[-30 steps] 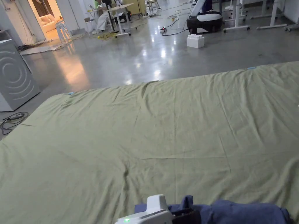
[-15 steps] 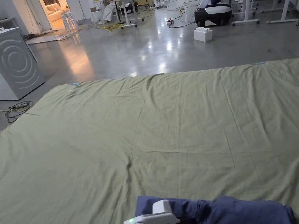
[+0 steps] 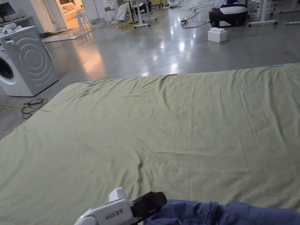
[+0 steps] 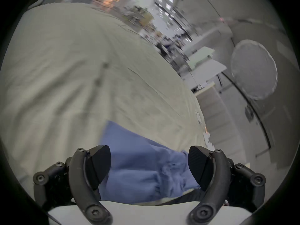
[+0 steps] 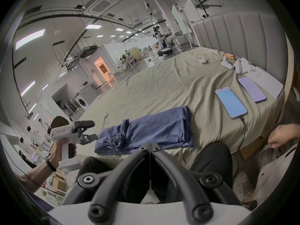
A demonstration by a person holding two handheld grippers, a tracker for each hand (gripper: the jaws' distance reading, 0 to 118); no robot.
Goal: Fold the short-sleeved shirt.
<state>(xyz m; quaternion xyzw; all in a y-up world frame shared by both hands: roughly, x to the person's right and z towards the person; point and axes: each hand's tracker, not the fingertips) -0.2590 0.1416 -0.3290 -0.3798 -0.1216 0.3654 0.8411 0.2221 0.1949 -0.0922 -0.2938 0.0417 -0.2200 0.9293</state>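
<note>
A blue short-sleeved shirt (image 3: 222,212) lies bunched in a long strip along the near edge of the green bed sheet (image 3: 164,126). In the right gripper view the shirt (image 5: 154,131) has a crumpled left end and a flatter right end. My left gripper (image 3: 152,202) hangs open at that left end, and both pads stand wide apart over the blue cloth (image 4: 142,168) without pressing it. The right gripper view shows the left gripper (image 5: 95,130) held in a hand just left of the shirt. My right gripper (image 5: 150,147) is shut on nothing, off the bed's near edge.
Two phones (image 5: 230,105) (image 5: 252,91), one on a cable, lie on the sheet right of the shirt, with small white items by the padded headboard (image 5: 243,37). Another person's hand (image 5: 280,136) reaches in at right. A washing machine (image 3: 26,61) stands left of the bed.
The head camera has turned left. My left gripper has moved left, from over the shirt to its left end, and more of its body shows.
</note>
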